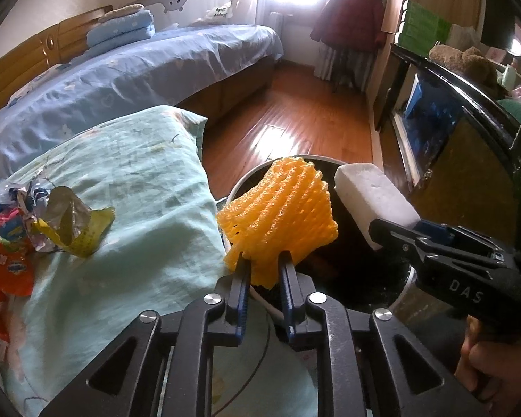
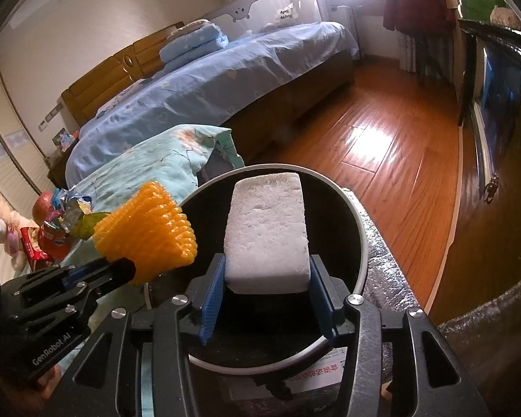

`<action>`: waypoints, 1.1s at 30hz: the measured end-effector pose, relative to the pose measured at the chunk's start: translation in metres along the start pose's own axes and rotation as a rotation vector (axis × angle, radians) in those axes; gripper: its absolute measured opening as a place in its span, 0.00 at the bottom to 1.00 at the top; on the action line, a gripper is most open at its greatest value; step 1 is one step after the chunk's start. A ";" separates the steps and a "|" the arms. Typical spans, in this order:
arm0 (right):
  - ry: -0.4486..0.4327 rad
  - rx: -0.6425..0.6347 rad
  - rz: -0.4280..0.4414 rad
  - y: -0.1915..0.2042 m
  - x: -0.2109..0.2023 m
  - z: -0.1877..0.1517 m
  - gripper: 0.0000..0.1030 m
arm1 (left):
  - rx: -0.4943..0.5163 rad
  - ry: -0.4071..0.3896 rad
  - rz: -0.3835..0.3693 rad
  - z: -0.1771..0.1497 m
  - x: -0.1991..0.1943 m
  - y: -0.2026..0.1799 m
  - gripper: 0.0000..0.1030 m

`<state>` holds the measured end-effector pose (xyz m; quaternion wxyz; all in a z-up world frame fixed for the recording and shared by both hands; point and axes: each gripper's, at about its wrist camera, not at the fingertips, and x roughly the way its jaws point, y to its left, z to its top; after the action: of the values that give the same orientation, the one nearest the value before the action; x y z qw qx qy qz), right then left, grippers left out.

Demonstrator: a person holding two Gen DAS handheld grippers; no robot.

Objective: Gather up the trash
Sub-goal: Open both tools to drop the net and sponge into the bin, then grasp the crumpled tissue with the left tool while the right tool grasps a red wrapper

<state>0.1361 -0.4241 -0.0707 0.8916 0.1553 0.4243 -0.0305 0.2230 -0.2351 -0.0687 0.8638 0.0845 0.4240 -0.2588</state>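
My left gripper (image 1: 264, 264) is shut on an orange foam fruit net (image 1: 278, 208) and holds it over the near left rim of a round black bin with a white rim (image 1: 241, 180). My right gripper (image 2: 266, 278) is shut on a white foam block (image 2: 267, 229), held above the bin's dark opening (image 2: 340, 229). The net also shows in the right wrist view (image 2: 149, 229), and the block in the left wrist view (image 1: 375, 198). Crumpled snack wrappers (image 1: 45, 219) lie on a light green quilt (image 1: 139, 187) to the left.
A bed with blue sheets (image 1: 139, 69) stands behind the quilt. Wood floor (image 1: 295, 118) lies beyond the bin. A dark glass cabinet (image 1: 434, 111) stands on the right. Silver bubble wrap (image 2: 389, 271) lies beside the bin. A plush toy (image 2: 7, 232) sits far left.
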 end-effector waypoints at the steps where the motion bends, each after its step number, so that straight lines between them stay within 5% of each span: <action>1: 0.000 0.001 -0.001 0.000 0.000 0.001 0.50 | 0.000 0.002 0.004 0.001 0.001 0.000 0.20; 5: 0.006 0.010 0.010 -0.002 0.001 0.002 0.54 | -0.006 -0.015 0.012 -0.001 -0.004 0.000 0.40; 7: 0.003 0.015 0.016 -0.001 -0.001 0.001 0.64 | -0.006 -0.030 0.029 -0.005 -0.010 0.002 0.57; 9: -0.009 0.016 0.024 0.002 -0.004 0.000 0.75 | -0.007 -0.043 0.043 -0.011 -0.017 0.003 0.58; 12: -0.023 0.011 0.034 0.009 -0.008 -0.004 0.77 | -0.023 -0.047 0.064 -0.024 -0.028 0.010 0.66; 33: -0.024 -0.100 0.206 0.117 -0.011 -0.039 0.81 | -0.227 -0.113 0.216 -0.124 -0.130 0.074 0.66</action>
<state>0.1217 -0.3019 -0.0564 0.9017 0.1531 0.3961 0.0807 0.1103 -0.0781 -0.0509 0.9130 0.0169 0.3898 -0.1195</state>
